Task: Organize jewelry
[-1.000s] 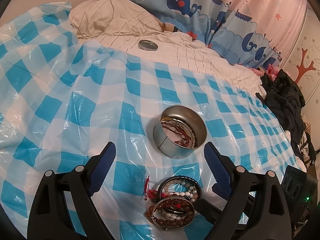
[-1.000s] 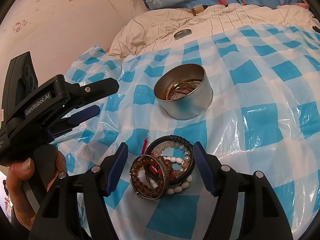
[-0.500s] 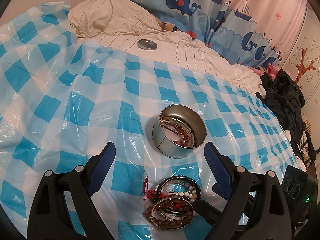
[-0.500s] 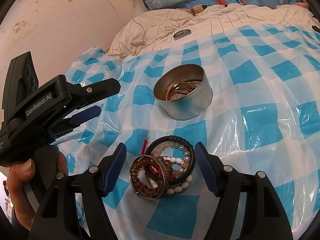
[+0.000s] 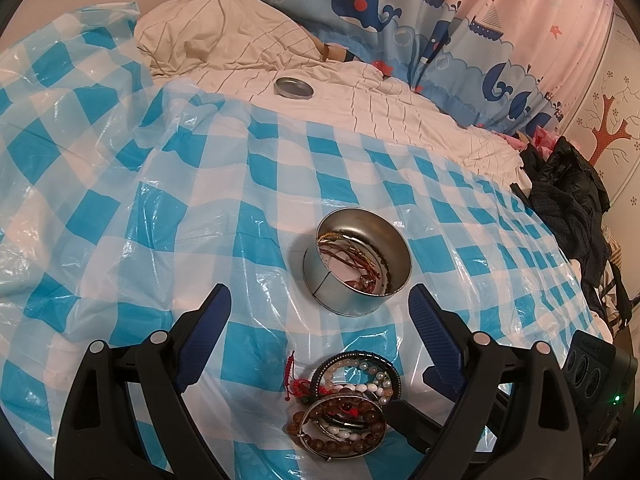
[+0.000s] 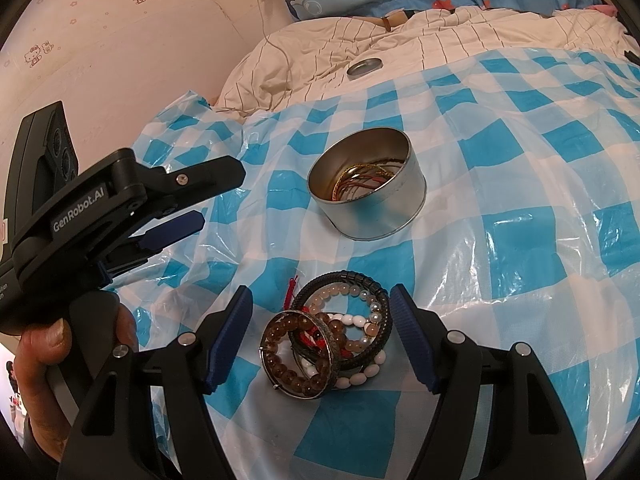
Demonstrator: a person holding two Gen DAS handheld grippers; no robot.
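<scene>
A pile of beaded bracelets (image 5: 344, 396) (image 6: 332, 340) lies on the blue-checked plastic sheet (image 6: 520, 160). An open round metal tin (image 5: 356, 296) (image 6: 372, 216) sits just beyond it, with thin cord and chain jewelry inside. My right gripper (image 6: 322, 296) is open, its blue pads on either side of the pile without touching it. My left gripper (image 5: 319, 298) is open and empty, hovering above the tin's near side and the pile. It also shows at the left of the right wrist view (image 6: 216, 196), held by a hand (image 6: 48, 344).
The tin's lid (image 5: 293, 88) (image 6: 364, 66) rests on the striped cream quilt (image 6: 440, 40) behind the sheet. A whale-print cloth (image 5: 400, 20) hangs at the back. Dark clothes (image 5: 568, 200) are heaped at the bed's right edge. A white cable (image 6: 276, 52) runs down from the wall.
The right gripper's fingers have spread slightly wider around the bracelet pile. Nothing else has moved.
</scene>
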